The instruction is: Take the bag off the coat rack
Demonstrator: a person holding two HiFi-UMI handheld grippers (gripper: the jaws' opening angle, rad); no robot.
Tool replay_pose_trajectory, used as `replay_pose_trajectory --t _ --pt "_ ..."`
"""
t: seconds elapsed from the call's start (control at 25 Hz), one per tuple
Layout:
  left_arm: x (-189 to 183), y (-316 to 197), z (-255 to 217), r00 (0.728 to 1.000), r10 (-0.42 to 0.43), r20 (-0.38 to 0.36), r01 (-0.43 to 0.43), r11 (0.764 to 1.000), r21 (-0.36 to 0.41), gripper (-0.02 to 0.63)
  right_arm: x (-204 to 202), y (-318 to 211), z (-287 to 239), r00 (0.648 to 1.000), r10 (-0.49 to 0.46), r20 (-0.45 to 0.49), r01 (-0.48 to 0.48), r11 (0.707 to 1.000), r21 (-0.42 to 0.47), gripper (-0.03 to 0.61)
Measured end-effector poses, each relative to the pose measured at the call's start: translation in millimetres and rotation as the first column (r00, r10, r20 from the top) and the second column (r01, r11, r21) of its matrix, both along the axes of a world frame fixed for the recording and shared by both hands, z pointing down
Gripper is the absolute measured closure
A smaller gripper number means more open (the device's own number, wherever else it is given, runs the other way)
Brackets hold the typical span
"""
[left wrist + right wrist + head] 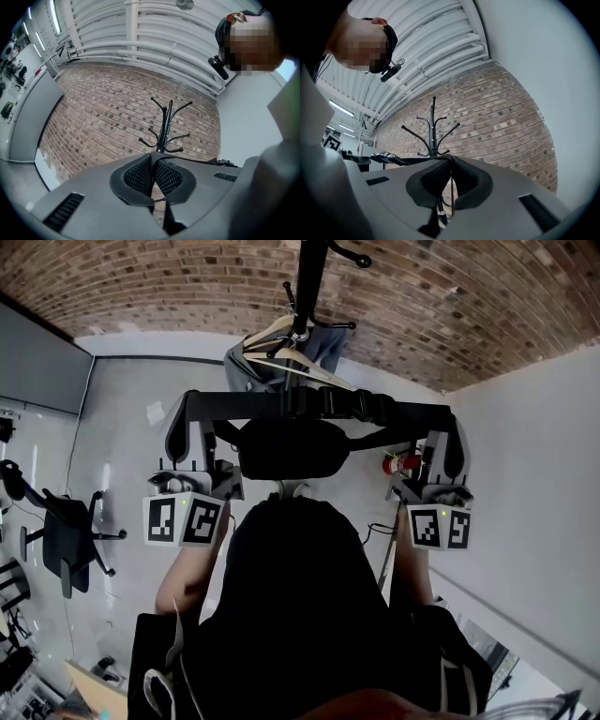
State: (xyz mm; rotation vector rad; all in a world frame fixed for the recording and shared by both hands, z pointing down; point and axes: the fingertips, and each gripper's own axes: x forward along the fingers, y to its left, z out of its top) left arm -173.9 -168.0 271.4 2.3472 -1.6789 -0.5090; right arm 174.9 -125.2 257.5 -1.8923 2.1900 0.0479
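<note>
In the head view a black bag (pixel 291 448) hangs by its black strap (pixel 309 405), which is stretched level between my two grippers. My left gripper (pixel 187 411) is shut on the strap's left end. The webbing (pixel 152 165) shows pinched between its pads. My right gripper (pixel 448 424) is shut on the right end, and the strap (pixel 417 160) runs off to the left from its closed pads. The black coat rack (pixel 306 287) stands just beyond the bag. Its hooks (pixel 165 123) show bare against the brick wall, and it appears again in the right gripper view (pixel 433 126).
Wooden hangers (pixel 281 343) and a grey garment (pixel 323 348) hang lower on the rack. A red extinguisher-like object (pixel 401 463) stands on the floor by the right gripper. An office chair (pixel 66 535) is at the left, a white wall (pixel 544 474) at the right.
</note>
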Motion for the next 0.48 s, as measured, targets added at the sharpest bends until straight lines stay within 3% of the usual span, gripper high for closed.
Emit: replay_pose_trajectory --t 0.48 --pt "3 -9 11 1.0 0.018 -0.002 -0.018 1.0 -0.019 0.594 2 1 10 0.998 0.022 -0.056 -0.025 0.998 -0.051 0.557"
